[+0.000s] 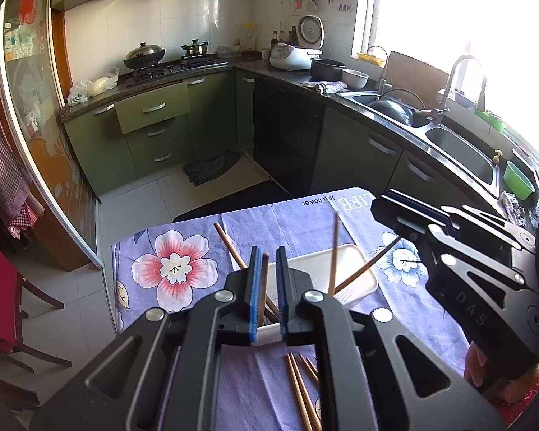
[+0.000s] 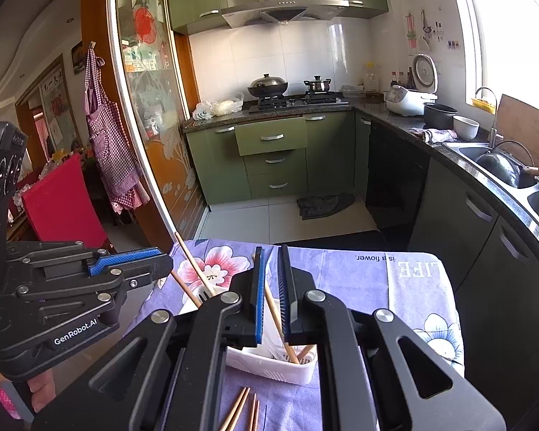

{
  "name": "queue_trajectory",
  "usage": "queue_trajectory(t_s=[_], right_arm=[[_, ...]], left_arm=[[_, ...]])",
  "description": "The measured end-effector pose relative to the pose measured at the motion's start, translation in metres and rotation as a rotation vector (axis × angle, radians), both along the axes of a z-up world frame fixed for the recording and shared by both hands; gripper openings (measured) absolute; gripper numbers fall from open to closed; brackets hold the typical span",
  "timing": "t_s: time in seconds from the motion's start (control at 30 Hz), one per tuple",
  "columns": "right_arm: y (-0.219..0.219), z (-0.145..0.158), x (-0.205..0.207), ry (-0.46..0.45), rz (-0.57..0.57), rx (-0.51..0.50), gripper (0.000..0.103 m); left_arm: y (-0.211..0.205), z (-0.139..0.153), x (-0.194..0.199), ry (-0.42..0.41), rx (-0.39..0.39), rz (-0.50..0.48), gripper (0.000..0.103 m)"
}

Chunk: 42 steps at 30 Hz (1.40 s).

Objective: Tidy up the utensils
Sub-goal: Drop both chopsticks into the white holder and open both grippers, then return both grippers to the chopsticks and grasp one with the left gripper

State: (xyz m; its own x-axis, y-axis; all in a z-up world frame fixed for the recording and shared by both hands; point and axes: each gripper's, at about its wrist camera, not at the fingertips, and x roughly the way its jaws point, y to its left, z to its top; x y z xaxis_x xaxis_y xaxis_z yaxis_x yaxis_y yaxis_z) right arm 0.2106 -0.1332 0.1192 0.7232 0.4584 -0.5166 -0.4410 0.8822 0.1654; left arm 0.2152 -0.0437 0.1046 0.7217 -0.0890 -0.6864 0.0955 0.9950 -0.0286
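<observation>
- Daylight pours in through the window (image 1: 460, 10) on the right, blown out to pure white in both views (no detail survives in the pane).
- The glare washes over the sink (image 1: 460, 151) and the counter beside it.
- The white wall tiles (image 2: 280, 50) catch soft reflections; the green cabinets (image 1: 154, 133) lie in dimmer, even light.
- Fisheye distortion bends the door frame (image 2: 140, 115) and counter edges into curves.
- The corners fall dark, and focus stays fairly sharp at centre.

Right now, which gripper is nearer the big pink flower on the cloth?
Left. The left gripper sits just right of the pink flower; the right gripper is farther right, across the white basket.
</observation>
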Motion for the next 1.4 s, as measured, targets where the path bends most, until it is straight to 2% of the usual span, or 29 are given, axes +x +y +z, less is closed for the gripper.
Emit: queue_trajectory(t_s=[0.07,0.13,0.2,0.27,0.33,0.43,0.53,0.63,0.73,0.8,0.93,1.1,1.3,1.4], right_arm=[[-0.004,0.006,-0.011,-0.014,0.010,0.014,0.009],[-0.010,0.011,-0.025,-0.031,0.021,0.023,0.021],[-0.017,0.010,-0.040,-0.042,0.030,0.022,0.023],[-0.026,0.003,-0.054,-0.033,0.040,0.022,0.032],[-0.038,-0.009,-0.068,-0.026,0.036,0.011,0.056],[-0.059,-0.033,-0.089,-0.006,-0.002,-0.009,0.063],[-0.084,-0.062,-0.103,0.030,-0.068,-0.014,0.065],[-0.111,-0.091,-0.113,0.092,-0.119,0.011,0.066],[-0.135,-0.115,-0.117,0.158,-0.151,0.045,0.066],[-0.148,-0.127,-0.120,0.188,-0.169,0.060,0.066],[-0.164,-0.144,-0.121,0.227,-0.185,0.087,0.066],[-0.169,-0.151,-0.119,0.241,-0.179,0.113,0.066],[-0.162,-0.153,-0.119,0.251,-0.150,0.133,0.067],[-0.156,-0.155,-0.118,0.263,-0.141,0.133,0.067]], left_arm=[[-0.002,0.002,-0.006,-0.010,0.004,-0.004,0.016],[-0.002,0.003,-0.014,-0.016,0.002,-0.010,0.023],[-0.003,0.000,-0.024,-0.015,-0.003,-0.015,0.029],[-0.002,-0.007,-0.035,-0.010,-0.013,-0.020,0.040],[0.000,-0.021,-0.047,0.002,-0.019,-0.010,0.048],[0.005,-0.052,-0.060,0.062,-0.036,-0.001,0.051],[0.005,-0.095,-0.065,0.157,-0.049,0.008,0.050],[0.001,-0.141,-0.060,0.282,-0.062,-0.004,0.039],[-0.005,-0.180,-0.051,0.400,-0.087,-0.013,0.038],[-0.008,-0.197,-0.049,0.440,-0.095,-0.015,0.038],[-0.016,-0.208,-0.046,0.458,-0.082,-0.003,0.036],[-0.021,-0.218,-0.041,0.491,-0.051,0.006,0.023],[-0.032,-0.224,-0.040,0.507,-0.021,0.002,0.022],[-0.038,-0.225,-0.039,0.504,0.005,0.000,0.018]])
